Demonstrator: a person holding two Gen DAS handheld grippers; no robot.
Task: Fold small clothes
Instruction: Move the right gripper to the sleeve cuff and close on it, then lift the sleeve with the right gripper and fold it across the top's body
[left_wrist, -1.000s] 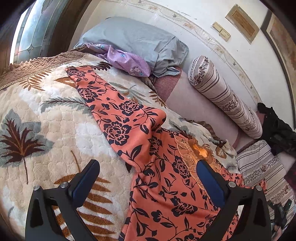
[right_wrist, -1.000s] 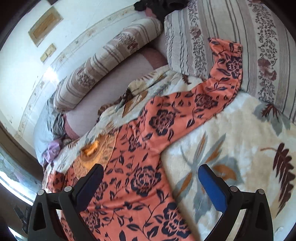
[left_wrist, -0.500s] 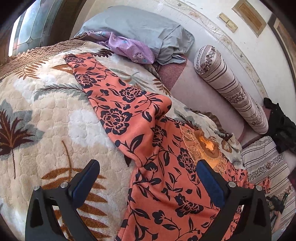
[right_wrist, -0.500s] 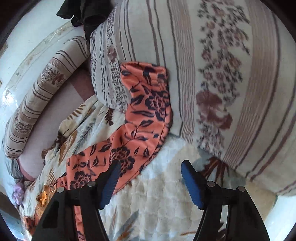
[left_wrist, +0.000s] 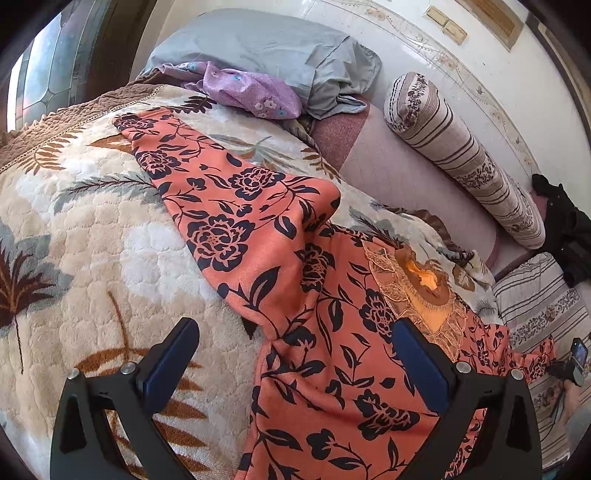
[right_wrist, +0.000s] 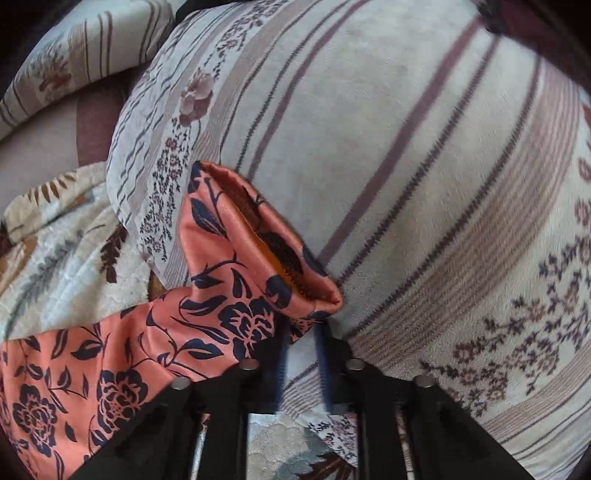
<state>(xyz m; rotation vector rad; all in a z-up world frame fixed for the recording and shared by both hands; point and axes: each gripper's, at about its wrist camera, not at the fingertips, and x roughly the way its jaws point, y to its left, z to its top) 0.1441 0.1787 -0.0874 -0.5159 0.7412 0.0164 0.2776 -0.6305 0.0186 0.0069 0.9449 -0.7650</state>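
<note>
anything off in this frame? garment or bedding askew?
Yes. The orange floral garment is not laid flat: its right sleeve cuff rides up onto the striped pillow, and the other sleeve is folded over the body. The right gripper is shut at that cuff.

A bed fills the room, spread with a cream leaf-patterned blanket (left_wrist: 92, 236). A grey pillow (left_wrist: 266, 48) and a striped bolster (left_wrist: 461, 158) lie against the white wall (left_wrist: 517, 85). Daylight enters through a window (left_wrist: 48, 74) at the left.
</note>
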